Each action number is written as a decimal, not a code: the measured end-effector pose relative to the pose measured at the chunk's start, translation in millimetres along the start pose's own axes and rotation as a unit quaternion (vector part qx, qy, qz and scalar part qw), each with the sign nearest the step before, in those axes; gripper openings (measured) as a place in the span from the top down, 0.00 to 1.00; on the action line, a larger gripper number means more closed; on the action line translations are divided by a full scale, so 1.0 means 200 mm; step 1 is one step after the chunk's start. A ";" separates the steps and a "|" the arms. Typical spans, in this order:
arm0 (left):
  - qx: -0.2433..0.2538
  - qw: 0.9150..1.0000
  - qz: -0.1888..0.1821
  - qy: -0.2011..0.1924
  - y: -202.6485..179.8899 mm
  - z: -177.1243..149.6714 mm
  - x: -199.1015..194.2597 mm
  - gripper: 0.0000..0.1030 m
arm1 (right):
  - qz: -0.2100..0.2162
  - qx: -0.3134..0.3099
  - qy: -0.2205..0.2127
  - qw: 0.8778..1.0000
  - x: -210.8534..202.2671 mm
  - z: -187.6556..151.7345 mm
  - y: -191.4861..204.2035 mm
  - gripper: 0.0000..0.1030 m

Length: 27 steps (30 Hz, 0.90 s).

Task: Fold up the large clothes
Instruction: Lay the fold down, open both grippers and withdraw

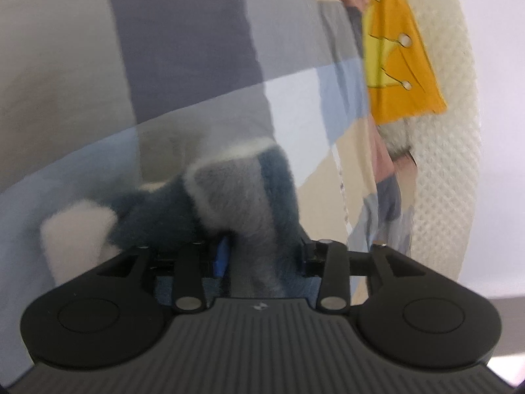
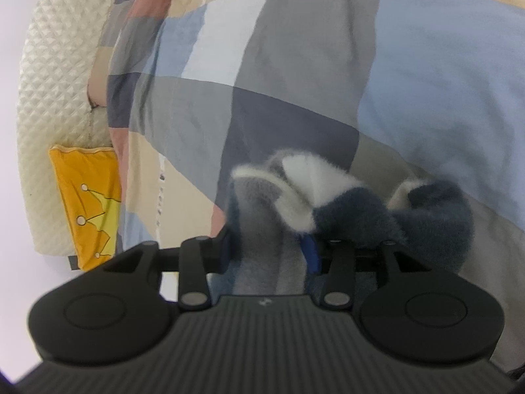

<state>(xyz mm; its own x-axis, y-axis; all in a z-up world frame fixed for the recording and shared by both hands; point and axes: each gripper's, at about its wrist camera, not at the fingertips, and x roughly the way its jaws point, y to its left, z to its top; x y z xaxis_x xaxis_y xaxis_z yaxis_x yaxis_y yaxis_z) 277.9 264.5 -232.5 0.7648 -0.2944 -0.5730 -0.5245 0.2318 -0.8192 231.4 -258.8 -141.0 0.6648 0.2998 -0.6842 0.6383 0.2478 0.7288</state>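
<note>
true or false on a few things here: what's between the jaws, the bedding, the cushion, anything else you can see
1. A fuzzy garment sits between the jaws of the left gripper. True.
2. The garment is bright red. False: it is dark blue, grey and white.
3. The bedspread is patchwork, in grey, blue and beige. True.
4. The cushion is green with stars. False: it is orange with a yellow crown.
5. The right gripper has nothing between its jaws. False: fuzzy fabric lies there.

Left gripper (image 1: 262,256) and right gripper (image 2: 267,251), jaws half-spread.
</note>
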 end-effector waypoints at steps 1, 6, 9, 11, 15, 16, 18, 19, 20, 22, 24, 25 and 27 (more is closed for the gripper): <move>0.011 1.000 -0.004 0.003 -0.01 0.00 -0.01 0.49 | 0.005 -0.003 0.001 1.000 0.00 0.00 0.01 0.49; 0.076 0.995 -0.055 0.026 -0.09 -0.06 -0.07 0.17 | 0.063 -0.034 0.020 0.997 -0.03 -0.04 0.05 0.17; 0.136 0.988 -0.062 0.030 -0.18 -0.15 -0.11 0.16 | 0.086 -0.065 0.043 0.993 -0.04 -0.10 0.10 0.17; 0.182 0.981 -0.057 0.032 -0.23 -0.23 -0.12 0.16 | 0.093 -0.095 0.064 0.989 -0.04 -0.17 0.13 0.17; 0.284 0.956 -0.060 0.040 -0.33 -0.43 -0.12 0.16 | 0.111 -0.197 0.110 0.968 -0.01 -0.33 0.20 0.17; 0.317 0.946 -0.054 0.040 -0.35 -0.50 -0.10 0.16 | 0.113 -0.228 0.111 0.961 -0.02 -0.37 0.22 0.17; 0.390 0.919 -0.034 0.035 -0.38 -0.63 -0.08 0.16 | 0.111 -0.305 0.099 0.941 -0.02 -0.44 0.26 0.17; 0.429 0.903 -0.018 0.026 -0.40 -0.69 -0.06 0.16 | 0.107 -0.350 0.085 0.927 -0.02 -0.48 0.28 0.18; 0.462 0.887 -0.001 0.010 -0.41 -0.74 -0.04 0.16 | 0.099 -0.385 0.066 0.915 -0.02 -0.50 0.29 0.21; 0.510 0.859 0.021 -0.025 -0.41 -0.81 -0.02 0.16 | 0.086 -0.437 0.032 0.895 -0.03 -0.54 0.29 0.25; 0.538 0.840 0.037 -0.058 -0.40 -0.84 0.02 0.16 | 0.072 -0.489 -0.005 0.869 -0.02 -0.57 0.31 0.28; 0.544 0.835 0.045 -0.067 -0.40 -0.83 0.03 0.16 | 0.068 -0.506 -0.020 0.859 -0.03 -0.58 0.31 0.29; 0.544 0.834 0.053 -0.076 -0.38 -0.80 0.07 0.16 | 0.070 -0.543 -0.042 0.836 -0.01 -0.59 0.33 0.29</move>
<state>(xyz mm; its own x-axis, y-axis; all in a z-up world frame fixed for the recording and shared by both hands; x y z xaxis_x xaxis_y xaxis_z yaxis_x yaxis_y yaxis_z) 268.6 95.0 -182.1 0.8181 -0.1176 -0.5629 -0.0046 0.9775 -0.2108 226.1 -134.1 -88.9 0.7573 0.3418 -0.5566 -0.1462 0.9192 0.3656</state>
